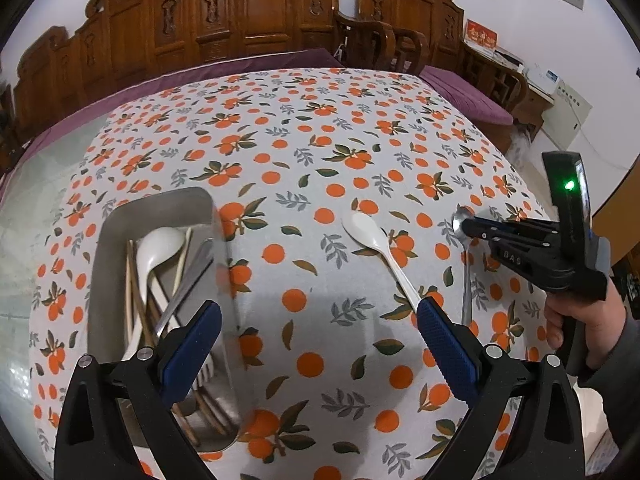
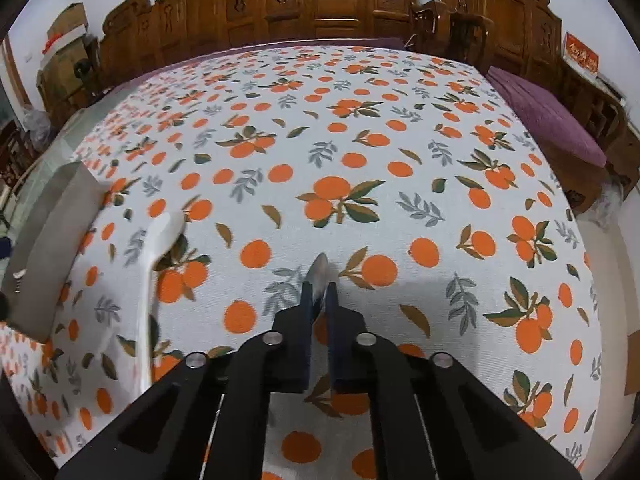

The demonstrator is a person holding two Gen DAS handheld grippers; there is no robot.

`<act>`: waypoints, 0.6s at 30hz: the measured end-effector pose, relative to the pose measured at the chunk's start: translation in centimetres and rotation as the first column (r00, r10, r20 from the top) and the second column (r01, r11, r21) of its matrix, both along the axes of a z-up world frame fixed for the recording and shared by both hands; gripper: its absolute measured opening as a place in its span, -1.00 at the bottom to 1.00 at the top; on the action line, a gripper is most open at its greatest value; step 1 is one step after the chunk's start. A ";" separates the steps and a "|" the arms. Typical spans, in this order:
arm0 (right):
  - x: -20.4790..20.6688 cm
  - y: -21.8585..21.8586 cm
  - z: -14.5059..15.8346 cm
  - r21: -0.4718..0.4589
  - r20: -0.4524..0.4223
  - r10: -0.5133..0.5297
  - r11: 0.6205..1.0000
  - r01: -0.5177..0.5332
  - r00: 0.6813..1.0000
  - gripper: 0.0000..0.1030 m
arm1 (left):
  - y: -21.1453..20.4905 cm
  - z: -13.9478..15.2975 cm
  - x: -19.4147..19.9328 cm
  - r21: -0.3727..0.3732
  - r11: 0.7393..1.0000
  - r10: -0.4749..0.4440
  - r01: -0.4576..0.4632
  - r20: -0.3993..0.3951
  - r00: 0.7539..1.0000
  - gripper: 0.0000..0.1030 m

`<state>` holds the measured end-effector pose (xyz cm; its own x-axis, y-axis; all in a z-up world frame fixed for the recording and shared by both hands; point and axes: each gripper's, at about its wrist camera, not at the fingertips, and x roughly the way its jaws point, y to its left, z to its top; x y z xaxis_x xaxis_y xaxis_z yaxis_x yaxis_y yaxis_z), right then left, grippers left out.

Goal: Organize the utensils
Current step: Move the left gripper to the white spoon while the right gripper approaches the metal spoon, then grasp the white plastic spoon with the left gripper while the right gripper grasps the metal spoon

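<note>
Right wrist view is where the risk gets spotted: the right claw [image 2: 319, 294] is clamped shut on the metal spoon [image 2: 319, 276], and the grip is taken right at the bowl end, with only the tip seen poking out past the pads. From the left wrist view the long handle is seen trailing down toward the counter [image 1: 280, 152], so if a lift is tried from here, the spoon could easily be swung or pivoted between the pads, since a curved, slick bowl isn't held very firmly, I'd guess. A slip back onto the cloth wouldn't be a shock, and the white plastic spoon [image 1: 376, 246] lying just beside it could get knocked by the dangling handle. The metal tray [image 1: 160, 208] is set well off to the left, already loaded with a white ladle-type spoon, chopsticks and a fork, so a fair carry is needed and that's where a loose hold would be punished. The left claw [image 1: 320, 344] is held wide open with nothing between its blue pads, hovering near the tray's edge and the white spoon's handle. As for the surface, the counter is covered by a white cloth printed with oranges and leaves, soft-looking, so things could be snagged. Carved wooden panelling and chairs are lined up behind, plus purple cushions and a pale wall.
</note>
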<state>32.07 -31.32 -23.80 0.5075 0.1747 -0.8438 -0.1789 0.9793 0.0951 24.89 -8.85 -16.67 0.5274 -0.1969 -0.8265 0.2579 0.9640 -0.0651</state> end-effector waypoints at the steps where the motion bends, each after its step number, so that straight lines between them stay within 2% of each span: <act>1: -0.1 0.0 0.1 0.007 -0.003 0.005 1.000 -0.005 1.000 -0.92 | -0.2 -0.1 0.1 0.002 1.000 -0.002 0.002 0.000 1.000 0.83; 10: -2.2 -0.4 2.4 0.027 0.010 0.043 0.999 -0.043 0.999 -0.96 | -2.5 -2.3 2.5 0.013 1.000 0.003 -0.003 -0.023 1.000 0.83; 18: -3.6 -2.3 2.9 0.035 0.009 0.030 0.999 -0.030 1.000 -0.96 | -5.3 -4.0 4.5 0.017 1.000 -0.006 0.006 -0.029 1.000 0.83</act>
